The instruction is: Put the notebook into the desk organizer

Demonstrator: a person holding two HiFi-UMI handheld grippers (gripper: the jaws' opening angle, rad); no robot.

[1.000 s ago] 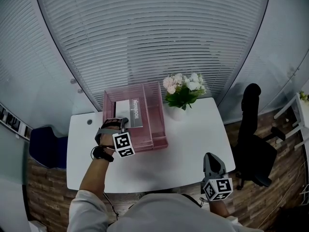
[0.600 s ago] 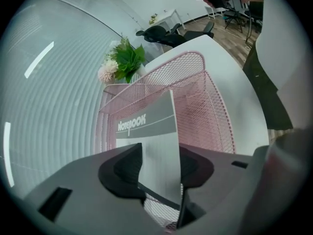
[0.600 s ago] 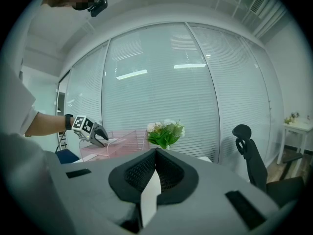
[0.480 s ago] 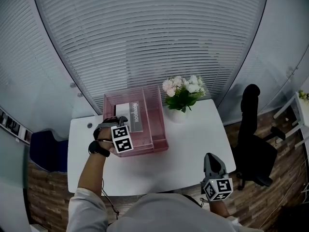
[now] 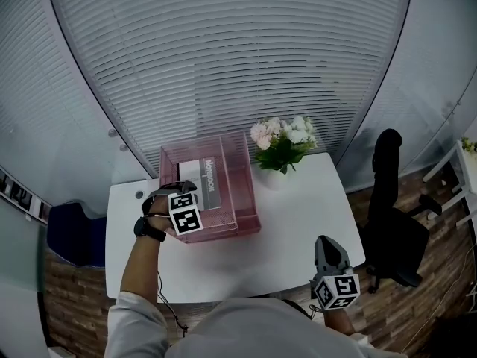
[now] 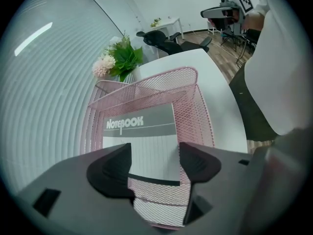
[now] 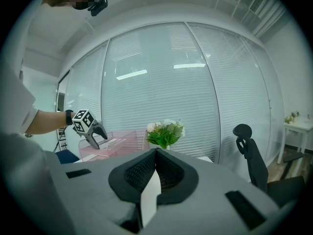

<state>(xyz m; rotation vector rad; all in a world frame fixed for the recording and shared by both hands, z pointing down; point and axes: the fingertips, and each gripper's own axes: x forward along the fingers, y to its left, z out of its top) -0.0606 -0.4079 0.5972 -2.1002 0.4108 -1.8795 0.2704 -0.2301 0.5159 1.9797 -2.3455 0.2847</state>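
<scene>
Now | grey notebook (image 6: pixel 142 138) in pink organizer (image 6: pixel 198 106) | left tongs (image 6: pixel 155 156) opening, empty | right tongs (image 7: pixel 155 156) together

Even cool light, ceiling lamps glaring off blinds — fisheye-bent edges, near jaws soft

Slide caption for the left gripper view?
Left gripper jaws opening, nothing between them; notebook lies in the pink mesh desk organizer.

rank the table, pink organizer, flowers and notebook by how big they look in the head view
1. table
2. pink organizer
3. flowers
4. notebook
The flowers and notebook look close in size, and the notebook's near end is covered, so the order of those two is unsure.
</scene>
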